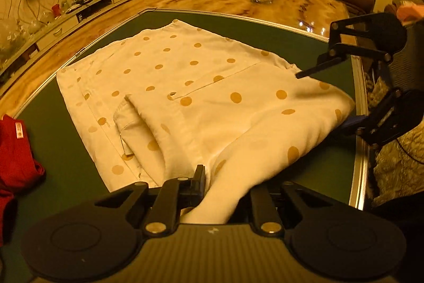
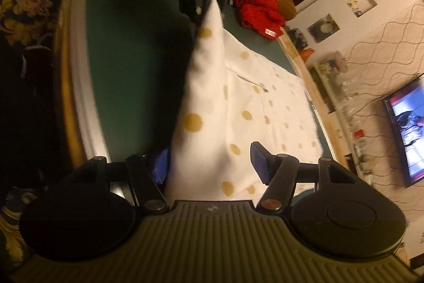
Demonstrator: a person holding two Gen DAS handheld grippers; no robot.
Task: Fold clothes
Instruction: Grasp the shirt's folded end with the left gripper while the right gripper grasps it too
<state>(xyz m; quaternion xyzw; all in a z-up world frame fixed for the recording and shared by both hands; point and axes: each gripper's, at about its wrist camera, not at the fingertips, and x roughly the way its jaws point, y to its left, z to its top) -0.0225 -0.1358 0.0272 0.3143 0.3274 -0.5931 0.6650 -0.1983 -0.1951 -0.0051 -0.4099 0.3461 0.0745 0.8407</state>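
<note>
Green mat (image 1: 66, 150); only right view shows, perhaps, blue pads (image 2: 258, 161)

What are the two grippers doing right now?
Left gripper: closed on the polka-dot garment.
Right gripper: open, garment between its jaws, not pinched.

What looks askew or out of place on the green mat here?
The cream polka-dot garment lies half folded, one edge pulled up into the shut left gripper. A crumpled red cloth sits bunched at the green mat's edge. Nothing looks spilled or damaged.
</note>
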